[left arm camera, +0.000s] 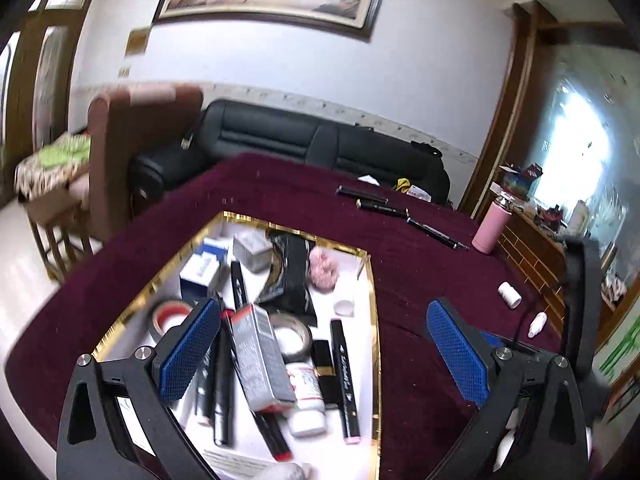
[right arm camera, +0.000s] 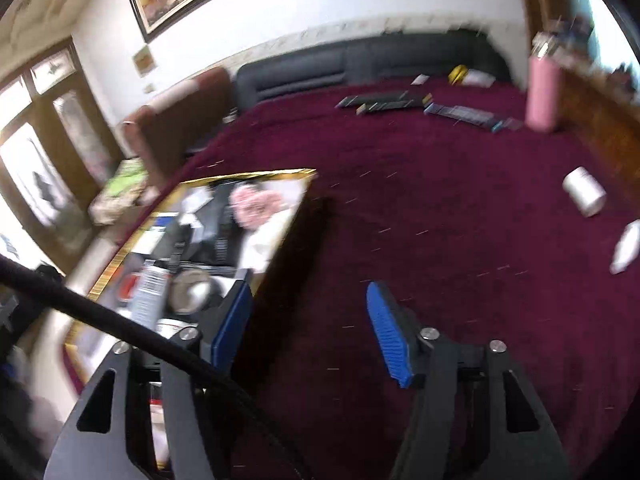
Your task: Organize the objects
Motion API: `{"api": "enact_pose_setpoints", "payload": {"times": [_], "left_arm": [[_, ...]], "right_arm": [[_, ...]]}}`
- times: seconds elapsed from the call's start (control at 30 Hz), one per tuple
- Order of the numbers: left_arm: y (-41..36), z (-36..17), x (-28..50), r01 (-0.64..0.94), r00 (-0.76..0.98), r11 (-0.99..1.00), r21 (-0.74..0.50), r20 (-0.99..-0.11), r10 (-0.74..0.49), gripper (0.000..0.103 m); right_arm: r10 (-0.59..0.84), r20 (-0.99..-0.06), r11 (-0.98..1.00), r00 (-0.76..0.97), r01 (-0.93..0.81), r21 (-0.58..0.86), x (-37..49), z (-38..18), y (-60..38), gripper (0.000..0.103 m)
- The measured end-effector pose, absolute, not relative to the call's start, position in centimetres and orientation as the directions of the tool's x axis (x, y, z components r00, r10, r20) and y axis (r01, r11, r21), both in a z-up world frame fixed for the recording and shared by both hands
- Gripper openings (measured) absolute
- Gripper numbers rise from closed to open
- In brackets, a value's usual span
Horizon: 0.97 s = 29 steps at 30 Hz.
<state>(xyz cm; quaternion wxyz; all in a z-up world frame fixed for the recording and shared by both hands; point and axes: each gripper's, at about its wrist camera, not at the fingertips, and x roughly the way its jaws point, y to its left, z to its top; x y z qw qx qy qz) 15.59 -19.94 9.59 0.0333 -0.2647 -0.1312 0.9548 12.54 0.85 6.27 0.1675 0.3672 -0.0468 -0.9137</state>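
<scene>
A gold-rimmed white tray [left arm camera: 370, 280] on the maroon tablecloth holds several things: markers, a grey box [left arm camera: 260, 360], tape rolls, a white pill bottle [left arm camera: 306, 396], a pink scrunchie [left arm camera: 324, 270]. My left gripper [left arm camera: 324, 344] is open and empty, above the tray's right half. My right gripper [right arm camera: 312, 328] is open and empty, over bare cloth just right of the tray [right arm camera: 276, 174]. Three black pens [left arm camera: 380, 204] lie at the table's far side. A small white bottle [left arm camera: 510, 295] and a white dropper [left arm camera: 536, 325] lie to the right; the bottle [right arm camera: 584, 191] and the dropper [right arm camera: 626, 246] also show in the right wrist view.
A pink flask [left arm camera: 491, 228] stands at the far right table edge. A black sofa [left arm camera: 288, 136] and a brown chair [left arm camera: 132, 140] lie beyond the table. A wooden cabinet [left arm camera: 532, 256] is at the right. A black cable [right arm camera: 120, 324] crosses the right wrist view.
</scene>
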Motion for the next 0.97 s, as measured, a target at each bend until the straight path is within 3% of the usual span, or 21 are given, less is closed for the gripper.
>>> {"api": "enact_pose_setpoints", "payload": {"times": [0.13,0.97], "left_arm": [[-20.0,8.7,15.6,0.071,-0.838,-0.955,-0.288,-0.537,0.1,0.101],[-20.9,6.7,16.0,0.226,-0.795,-0.946,-0.23,-0.605,-0.043,0.101]], "right_arm": [[-0.24,-0.637,-0.967,-0.732,0.235,0.093,13.6,5.9,1.0,0.072],[-0.195,-0.668,-0.964,-0.718,0.265,-0.003,15.2,3.9,-0.2,0.072]]}}
